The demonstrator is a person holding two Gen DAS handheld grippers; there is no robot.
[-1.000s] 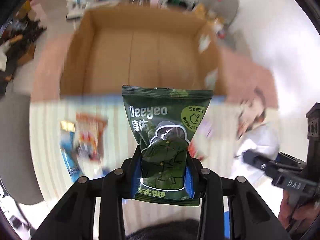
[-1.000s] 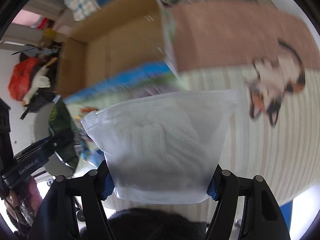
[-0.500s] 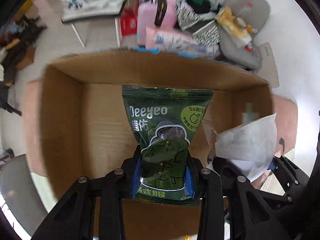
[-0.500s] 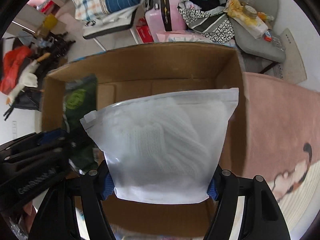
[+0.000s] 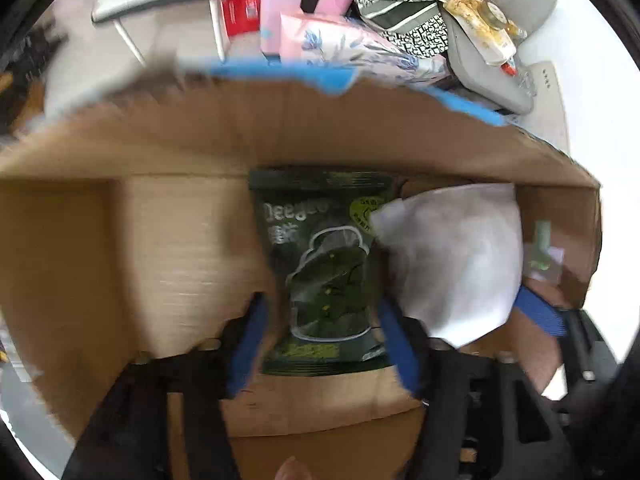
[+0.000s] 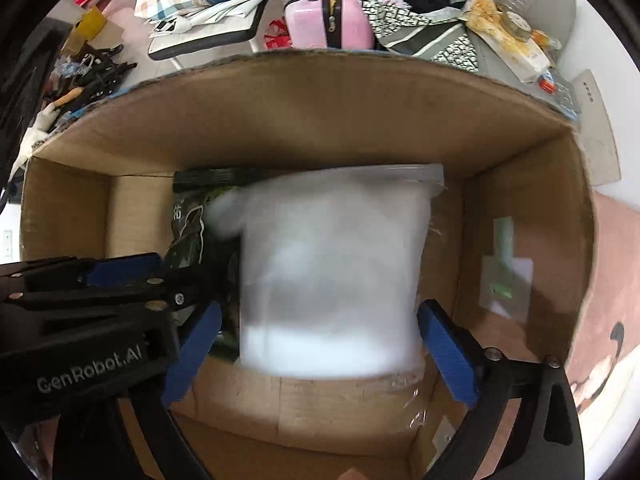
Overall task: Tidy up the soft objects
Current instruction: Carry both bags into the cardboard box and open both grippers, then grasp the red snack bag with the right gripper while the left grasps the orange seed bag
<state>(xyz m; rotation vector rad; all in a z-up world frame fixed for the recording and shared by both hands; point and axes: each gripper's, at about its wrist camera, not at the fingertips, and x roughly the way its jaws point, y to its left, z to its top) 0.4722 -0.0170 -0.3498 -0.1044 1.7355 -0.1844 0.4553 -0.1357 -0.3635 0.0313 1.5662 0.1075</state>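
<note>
Blue-padded fingers of the left gripper (image 5: pixel 324 336) are spread apart on either side of the green packet (image 5: pixel 324 264), with gaps visible, so nothing is clamped. The right gripper (image 6: pixel 316 356) is likewise opened wide around the white zip bag (image 6: pixel 332 272), which is blurred. Both items are seen side by side inside the cardboard box (image 6: pixel 320 112), the bag overlapping the packet's right edge.
</note>
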